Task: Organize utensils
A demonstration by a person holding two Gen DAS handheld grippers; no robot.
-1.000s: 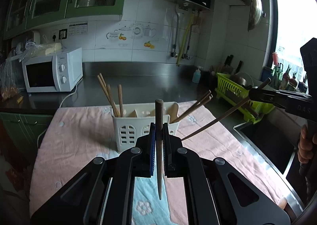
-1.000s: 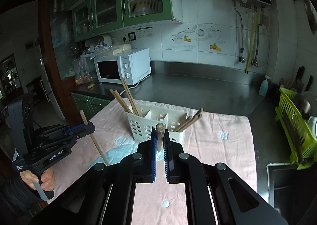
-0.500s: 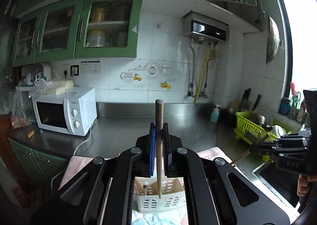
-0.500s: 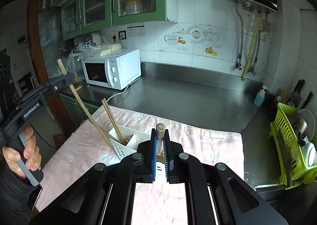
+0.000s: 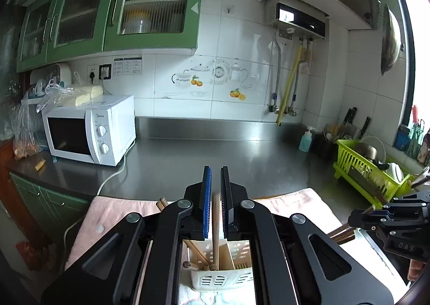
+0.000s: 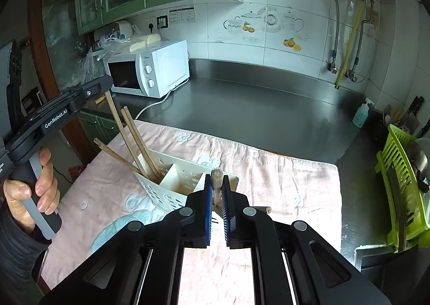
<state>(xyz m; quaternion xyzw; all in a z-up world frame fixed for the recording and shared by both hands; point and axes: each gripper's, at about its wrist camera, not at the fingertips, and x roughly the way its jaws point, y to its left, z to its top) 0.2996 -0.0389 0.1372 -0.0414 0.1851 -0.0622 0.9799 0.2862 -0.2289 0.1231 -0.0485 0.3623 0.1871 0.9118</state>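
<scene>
A light, stiff, slender wooden chopstick [image 5: 215,220] is gripped in each clenched claw, left [image 5: 215,192] and right [image 6: 216,192], above the white holder [image 6: 185,178]; mid-shaft is judged best held against pivoting.

A second ago the left gripper [image 5: 215,184] holds its chopstick [image 5: 215,224] upright with the tip well above the pads; now the stick sits low between the pads, its lower end down in the white utensil caddy [image 5: 220,276]. The caddy, once ahead of that gripper, now lies beneath it. The right gripper [image 6: 216,189] now hangs over the caddy's near compartment with its own chopstick [image 6: 215,184].
</scene>
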